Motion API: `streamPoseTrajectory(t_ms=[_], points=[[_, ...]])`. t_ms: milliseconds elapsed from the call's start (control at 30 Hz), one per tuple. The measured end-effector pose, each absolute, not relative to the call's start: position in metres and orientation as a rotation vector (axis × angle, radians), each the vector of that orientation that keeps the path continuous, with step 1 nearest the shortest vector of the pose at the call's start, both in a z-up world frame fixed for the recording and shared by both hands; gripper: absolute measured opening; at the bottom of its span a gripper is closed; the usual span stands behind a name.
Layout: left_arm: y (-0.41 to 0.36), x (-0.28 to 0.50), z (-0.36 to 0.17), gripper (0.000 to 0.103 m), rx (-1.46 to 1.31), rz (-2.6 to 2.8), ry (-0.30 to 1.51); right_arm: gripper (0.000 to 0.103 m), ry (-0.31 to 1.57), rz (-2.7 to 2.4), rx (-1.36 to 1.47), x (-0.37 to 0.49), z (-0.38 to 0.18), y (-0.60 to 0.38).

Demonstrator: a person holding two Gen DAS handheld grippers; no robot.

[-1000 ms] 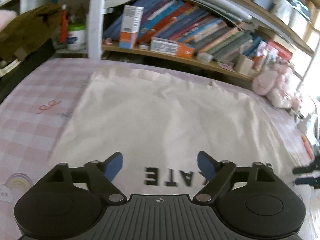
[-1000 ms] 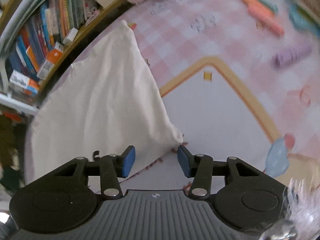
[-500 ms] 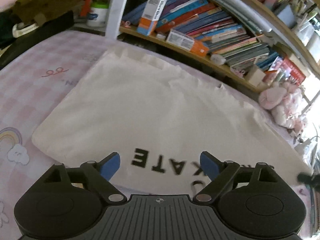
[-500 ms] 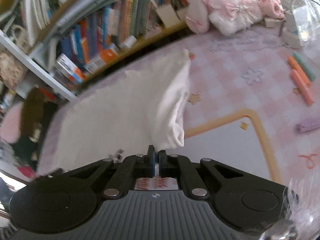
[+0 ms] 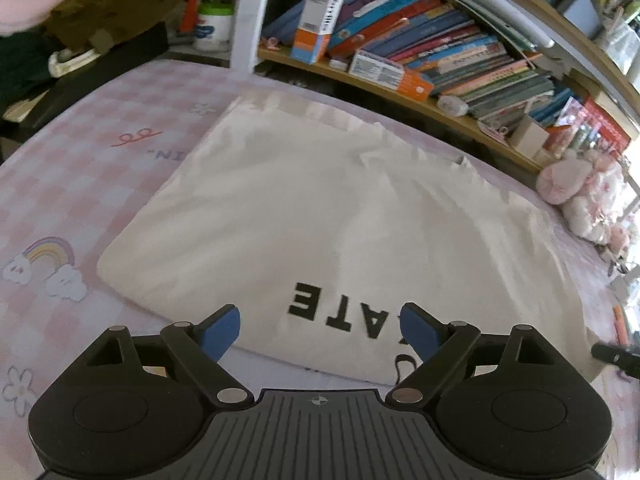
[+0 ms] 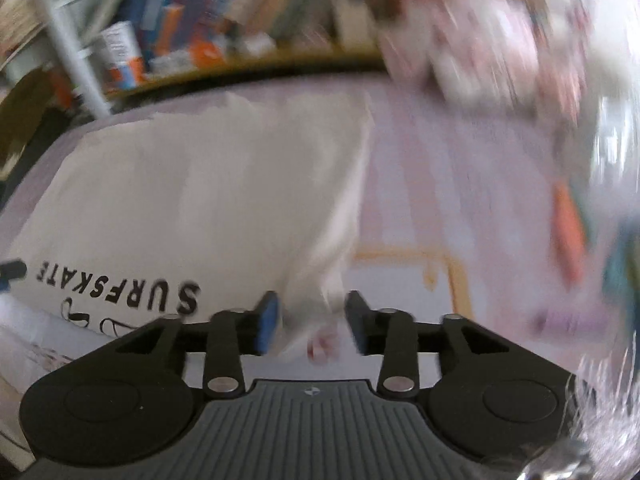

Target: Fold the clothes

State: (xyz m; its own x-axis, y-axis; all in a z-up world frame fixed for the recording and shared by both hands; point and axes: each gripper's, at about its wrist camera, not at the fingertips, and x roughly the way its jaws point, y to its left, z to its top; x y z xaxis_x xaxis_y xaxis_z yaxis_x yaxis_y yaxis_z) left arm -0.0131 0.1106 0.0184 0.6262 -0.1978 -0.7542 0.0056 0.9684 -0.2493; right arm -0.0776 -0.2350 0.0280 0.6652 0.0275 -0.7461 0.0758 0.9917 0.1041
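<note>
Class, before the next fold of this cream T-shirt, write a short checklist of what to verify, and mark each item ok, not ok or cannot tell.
1. T-shirt lies flat on the pink mat: ok.
2. Left tool open, empty, above the near hem: ok.
3. Right tool clear of cloth: not ok; its jaws are opening with the shirt's corner between them.
4. Right edge settled: cannot tell, the view is blurred.
5. Printed lettering faces up: ok.
</note>
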Motion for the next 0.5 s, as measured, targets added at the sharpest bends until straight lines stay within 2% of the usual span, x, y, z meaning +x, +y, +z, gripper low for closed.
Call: streamPoseTrajectory(t_ms=[33,133,500], points=[[0.112,-0.014,0.019,0.09,-0.234,-0.108,0.893,0.05,0.808,-0.001,0.073,-0.076,0.031,-0.225],[0.116,-0.016,0.019,0.09,-0.237,-0.088,0.909,0.055,0.76,0.099,-0.022,-0.07,0.031,-0.193],[0.14,-0.018,0.014,0.09,-0.3,-0.112,0.941,0.059,0.802,0.185,0.025,-0.067,0.023,-0.143]])
